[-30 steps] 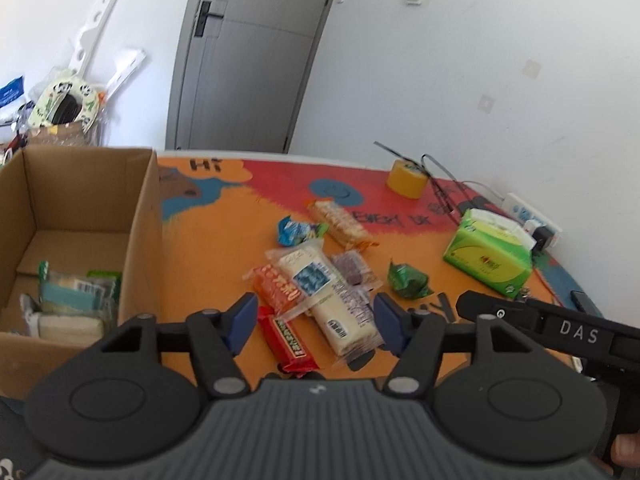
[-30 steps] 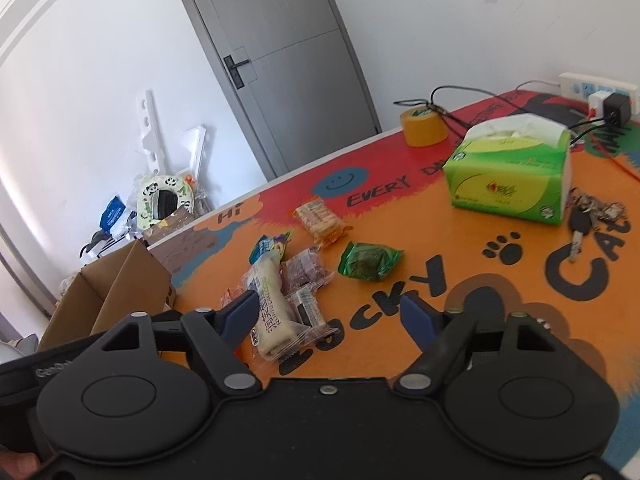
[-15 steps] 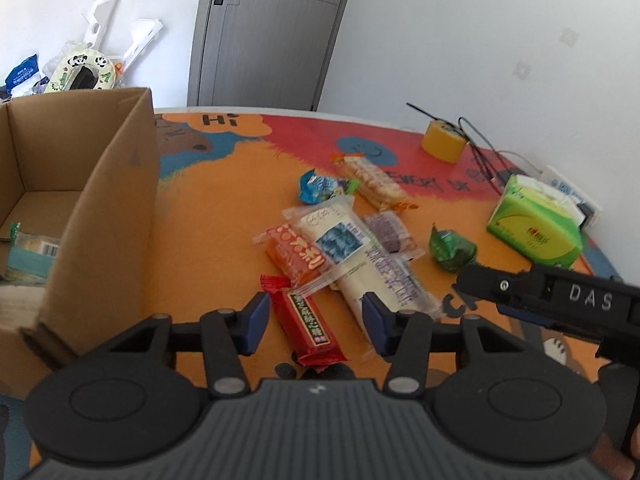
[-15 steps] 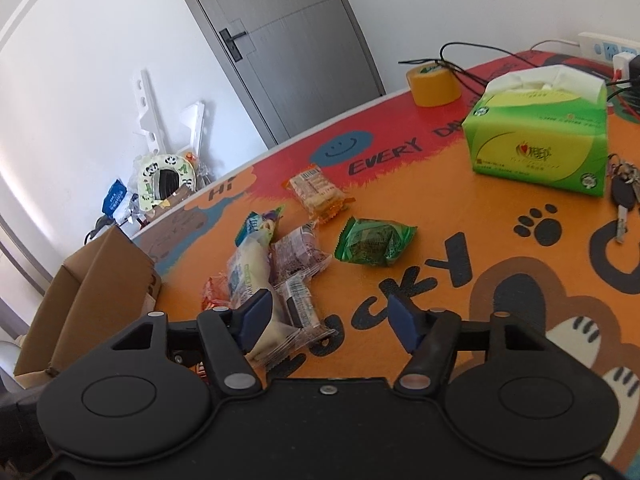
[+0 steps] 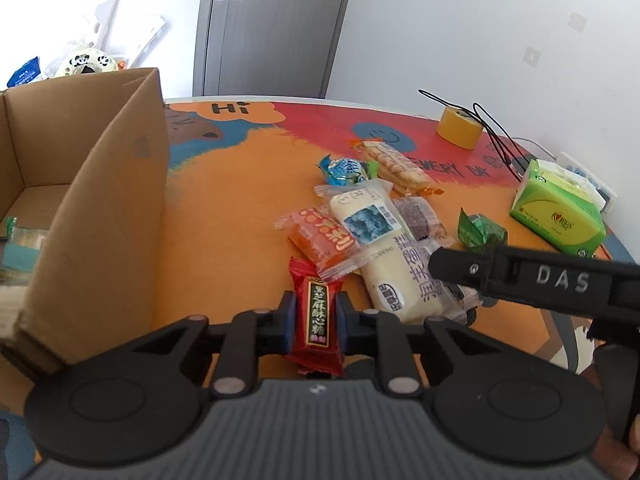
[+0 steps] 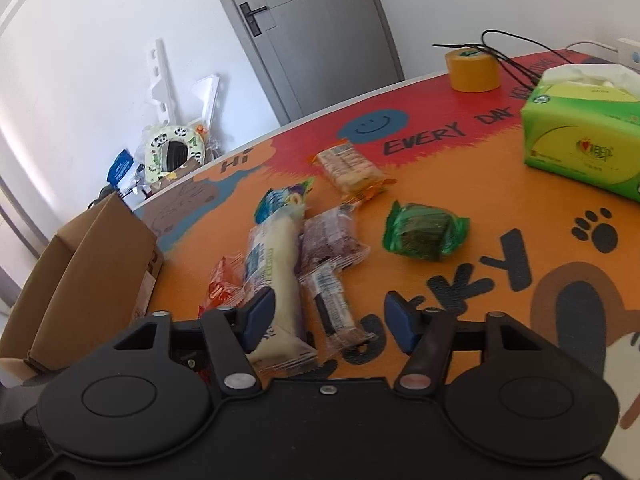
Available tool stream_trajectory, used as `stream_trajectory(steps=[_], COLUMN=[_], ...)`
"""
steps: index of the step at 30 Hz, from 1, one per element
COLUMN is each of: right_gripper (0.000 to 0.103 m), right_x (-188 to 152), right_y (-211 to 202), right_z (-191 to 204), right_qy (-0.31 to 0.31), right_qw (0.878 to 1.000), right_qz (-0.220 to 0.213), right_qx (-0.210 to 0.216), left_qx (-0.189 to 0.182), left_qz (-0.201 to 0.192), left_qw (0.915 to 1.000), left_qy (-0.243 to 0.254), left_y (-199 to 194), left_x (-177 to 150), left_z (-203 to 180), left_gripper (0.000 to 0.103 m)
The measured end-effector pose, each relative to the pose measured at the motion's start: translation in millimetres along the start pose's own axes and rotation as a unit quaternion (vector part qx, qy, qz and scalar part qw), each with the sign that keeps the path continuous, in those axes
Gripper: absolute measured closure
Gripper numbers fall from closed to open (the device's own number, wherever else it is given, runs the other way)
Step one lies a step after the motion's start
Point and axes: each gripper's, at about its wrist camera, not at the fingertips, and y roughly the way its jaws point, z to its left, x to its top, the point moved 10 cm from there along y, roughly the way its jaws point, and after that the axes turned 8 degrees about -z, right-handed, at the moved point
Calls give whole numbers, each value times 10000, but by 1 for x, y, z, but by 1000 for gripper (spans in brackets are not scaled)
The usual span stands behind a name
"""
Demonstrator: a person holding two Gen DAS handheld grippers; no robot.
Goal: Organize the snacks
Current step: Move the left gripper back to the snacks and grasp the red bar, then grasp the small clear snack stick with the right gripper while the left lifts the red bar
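Your left gripper [image 5: 316,320] is clamped on the red candy bar [image 5: 318,312]: the blue pads press its two long sides about mid-length. The bar's long axis runs straight ahead along the fingers, its far crimped end pointing toward the snack pile and its near end tucked under the gripper body. It lies low over the surface [image 5: 240,200], and whether it has cleared it I cannot tell.

The relation your next move turns on: the cardboard box [image 5: 108,216] stands to the left of that gripper, its near wall just beside, open side up, with a few packets already inside. Your left hand is plainly the nearer one to it. I judge you need to lift above the rim, then swing left, keeping the bar lengthwise so it drops in flat.

Your right gripper [image 6: 326,320] is closing, but the pads do not press anything yet. The white bread-stick packet [image 6: 276,276] and a clear barcoded wrapper [image 6: 334,308] lie between the jaws, both running away from you along the fingers. The white packet sits against the left pad; centre on it, or you may pinch both.
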Motion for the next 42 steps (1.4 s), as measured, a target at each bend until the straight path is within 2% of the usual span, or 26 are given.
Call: stream_trajectory(steps=[4,6,10,15,23,25,26,27,31,33,37,39,42], right_gripper=[57,66,76,102,101,91,80,75,72,67,68,82,83], right_x=[-5,-6,-7,-8,-9,-6,-4,-3,-4,-8,-18,-18,-19], right_y=[3,2,-5,-18,-35,-35,-34,-32,-15,-5,3,1,-4], right_z=[3,4,7,-3,-23,-23,-22,-19,-9,-4,8,8,2], right_qy=[-25,-7,-102,53,383,386,364,341,255,160,-231,-382,-199], right_qw=[9999,9998,9997,9999,9992,9992,9993,9993,9996,9998,9996,9991,9997], right_qz=[102,109,86,79,-39,-85,-95,-102,-2,82,148,140,163], right_qx=[76,142,196,115,86,60,72,96,126,50,-41,-148,-50], left_qx=[-26,-53,-111,-172,-219,-225,-225,-230,-221,-222,-234,-182,-69], left_qz=[-13,-26,-74,-118,-215,-262,-293,-314,-345,-305,-179,-118,42], left_qw=[10000,10000,9999,9998,9995,9993,9993,9992,9991,9992,9995,9997,9999], left_qy=[-29,-39,-39,-77,-105,-107,-101,-105,-125,-121,-117,-96,-66], left_y=[-2,-4,-8,-14,-22,-24,-25,-26,-24,-21,-15,-11,-6], left_x=[2,3,6,8,12,15,17,18,22,21,14,10,0], left_z=[0,-1,-3,-3,-5,-5,-5,-4,-3,-2,-3,-2,1], left_gripper=[85,85,85,85,85,85,85,85,85,85,85,85,84])
